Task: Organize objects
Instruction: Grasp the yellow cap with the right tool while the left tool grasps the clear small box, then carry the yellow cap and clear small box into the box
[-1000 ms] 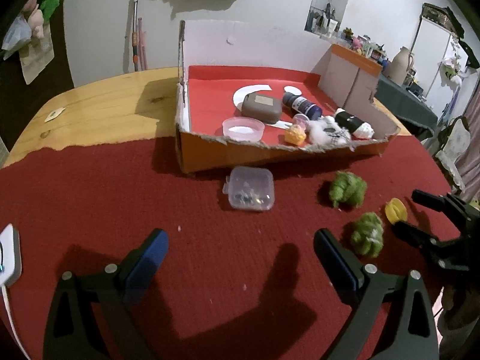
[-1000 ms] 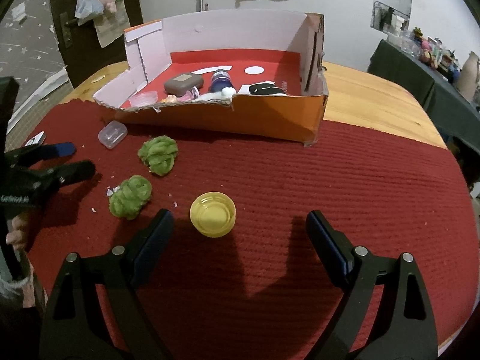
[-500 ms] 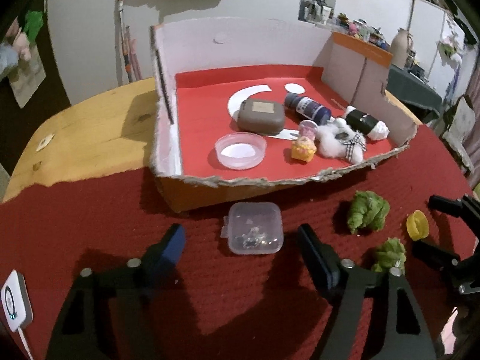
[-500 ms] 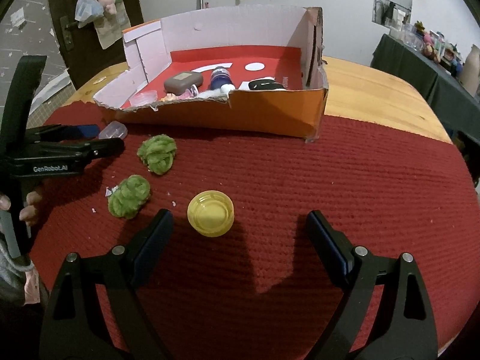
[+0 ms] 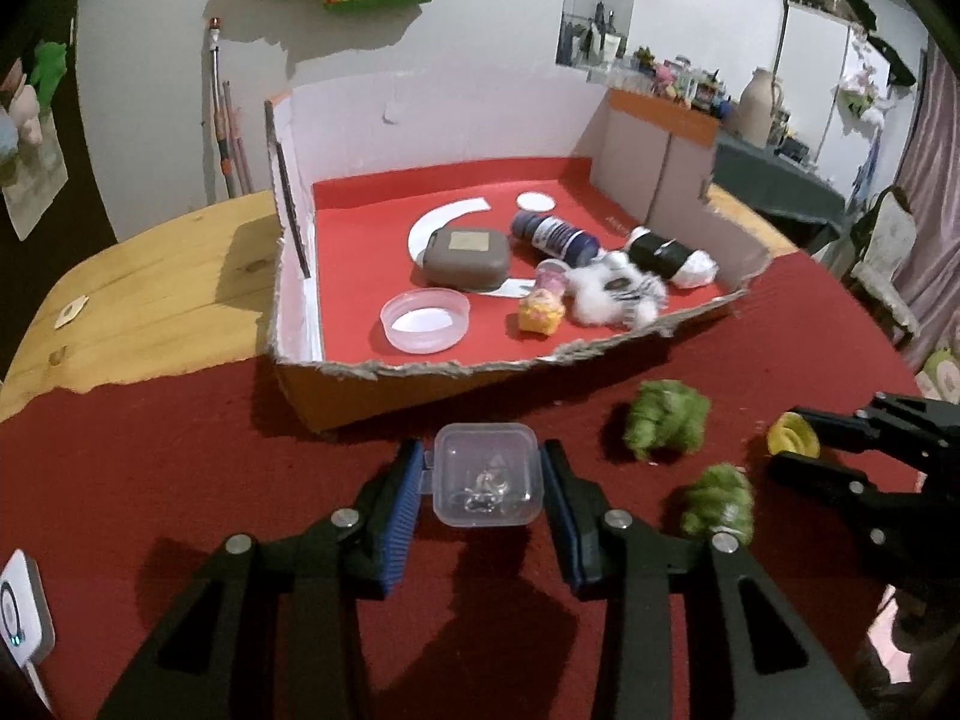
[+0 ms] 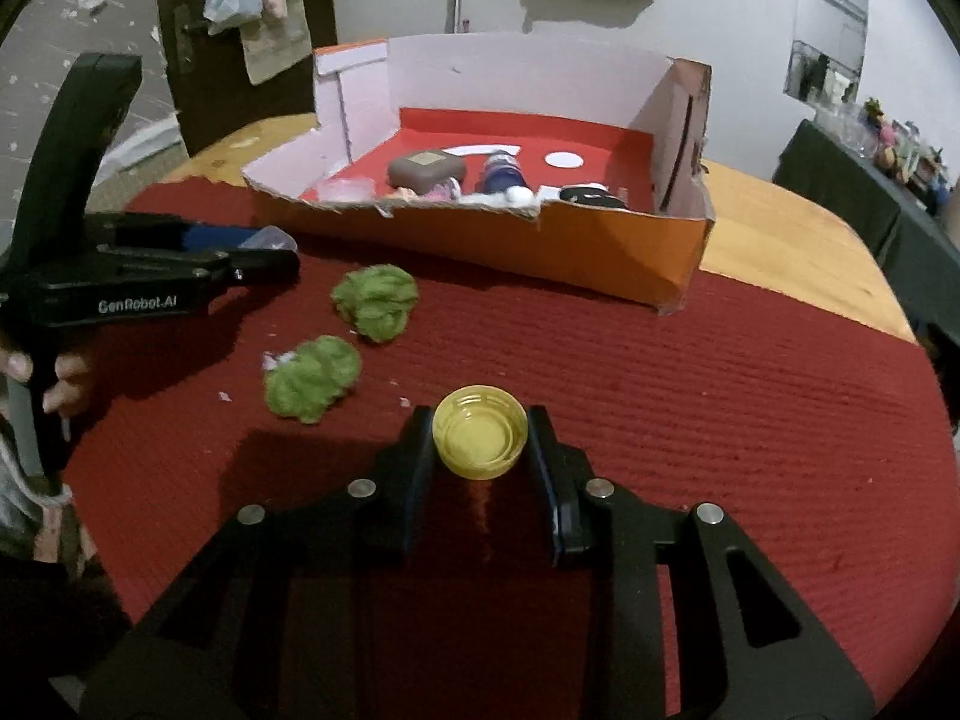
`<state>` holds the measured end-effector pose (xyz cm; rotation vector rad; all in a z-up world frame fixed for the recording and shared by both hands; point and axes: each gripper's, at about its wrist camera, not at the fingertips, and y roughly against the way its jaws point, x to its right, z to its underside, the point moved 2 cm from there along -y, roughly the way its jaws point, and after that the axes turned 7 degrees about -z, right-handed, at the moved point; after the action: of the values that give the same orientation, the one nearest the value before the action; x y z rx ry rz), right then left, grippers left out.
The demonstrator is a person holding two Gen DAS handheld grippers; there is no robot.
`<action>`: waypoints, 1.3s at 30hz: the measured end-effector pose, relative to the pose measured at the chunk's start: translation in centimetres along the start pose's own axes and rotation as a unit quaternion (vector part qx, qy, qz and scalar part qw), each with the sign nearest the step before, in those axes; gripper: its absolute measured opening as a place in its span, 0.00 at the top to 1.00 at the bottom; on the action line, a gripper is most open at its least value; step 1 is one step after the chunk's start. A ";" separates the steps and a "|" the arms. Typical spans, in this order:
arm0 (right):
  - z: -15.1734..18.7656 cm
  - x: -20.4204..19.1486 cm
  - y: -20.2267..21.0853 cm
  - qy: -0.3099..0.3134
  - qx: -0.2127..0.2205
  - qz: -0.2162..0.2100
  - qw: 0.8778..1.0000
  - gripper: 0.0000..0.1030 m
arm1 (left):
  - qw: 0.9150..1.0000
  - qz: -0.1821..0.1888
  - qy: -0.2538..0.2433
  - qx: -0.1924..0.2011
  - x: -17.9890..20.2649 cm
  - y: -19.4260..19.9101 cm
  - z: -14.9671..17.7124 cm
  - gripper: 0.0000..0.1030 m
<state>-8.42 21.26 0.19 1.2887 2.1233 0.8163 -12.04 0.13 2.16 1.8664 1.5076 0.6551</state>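
Grippers both closed on small items. Left gripper (image 5: 483, 474) clamps the clear plastic case (image 5: 486, 474) by its two sides — case sits on the red cloth (image 5: 180, 480), small metal bits inside. Right gripper (image 6: 480, 441) pinches the yellow cap (image 6: 480, 440), open side up, also on the cloth. Left of the cap in the right wrist view: two green fuzzy clumps, the near one (image 6: 312, 378) and the far one (image 6: 377, 302), close together, not touching. Beyond them the cardboard box (image 5: 360, 396), torn front edge, red floor. Inside — round clear dish (image 5: 425, 321), brown case (image 5: 467, 258), blue bottle (image 5: 555, 234), yellow toy (image 5: 542, 312), white fluffy toy (image 5: 618, 294), black-and-white roll (image 5: 672, 255).
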 end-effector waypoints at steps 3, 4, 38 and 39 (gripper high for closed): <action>-0.4 -0.5 0.8 0.005 0.011 -0.002 1.000 0.72 | 1.000 0.005 0.002 0.015 0.2 1.6 0.3 0.60; -0.6 -0.7 1.2 0.007 0.015 -0.004 1.000 0.72 | 1.000 0.007 0.002 0.018 0.3 2.1 0.3 0.60; -7.3 -0.9 4.6 0.027 0.072 0.018 0.997 0.72 | 0.999 0.001 0.015 0.052 -0.5 5.6 -3.5 0.60; -8.1 -0.7 4.3 0.030 0.070 0.024 0.997 0.72 | 0.999 -0.004 0.014 0.049 -0.6 5.3 -4.3 0.60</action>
<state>-11.16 20.39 8.91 1.4061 2.2384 0.7456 -11.82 -0.40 9.02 1.9305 1.5911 0.6157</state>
